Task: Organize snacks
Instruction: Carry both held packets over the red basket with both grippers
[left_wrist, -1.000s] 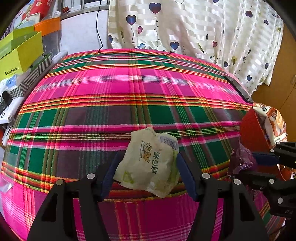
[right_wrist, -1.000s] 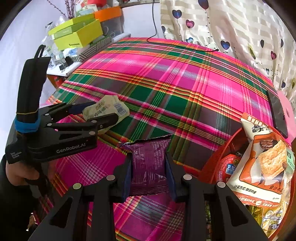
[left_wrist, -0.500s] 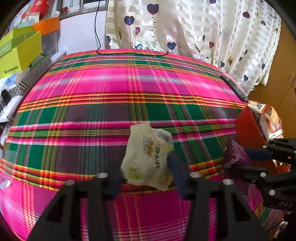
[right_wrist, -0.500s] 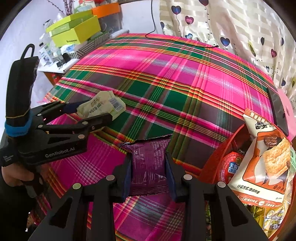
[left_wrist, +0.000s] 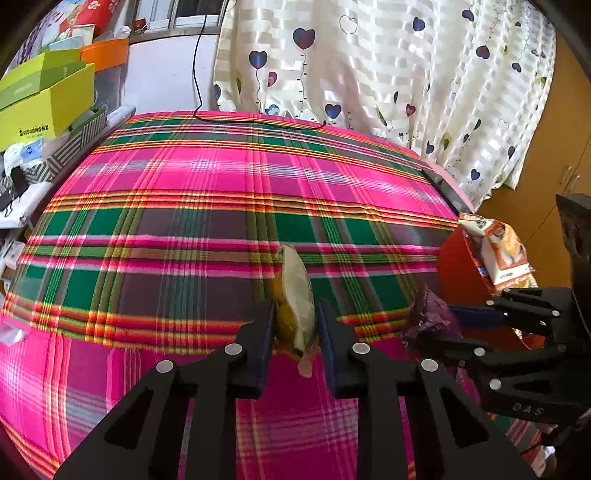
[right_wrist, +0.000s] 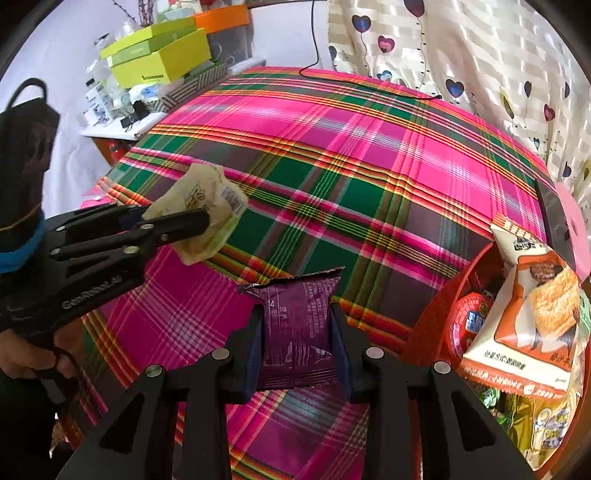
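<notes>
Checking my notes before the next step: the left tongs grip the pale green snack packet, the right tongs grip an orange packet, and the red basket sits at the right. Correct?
Not quite. The right tongs grip a purple packet, not orange, as the right wrist view shows. The left tongs do grip the pale green snack packet, and the red basket sits at the right.

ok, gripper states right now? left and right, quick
Left gripper: shut on the pale green packet, lifted off the cloth.
Right gripper: shut on the purple packet.
</notes>
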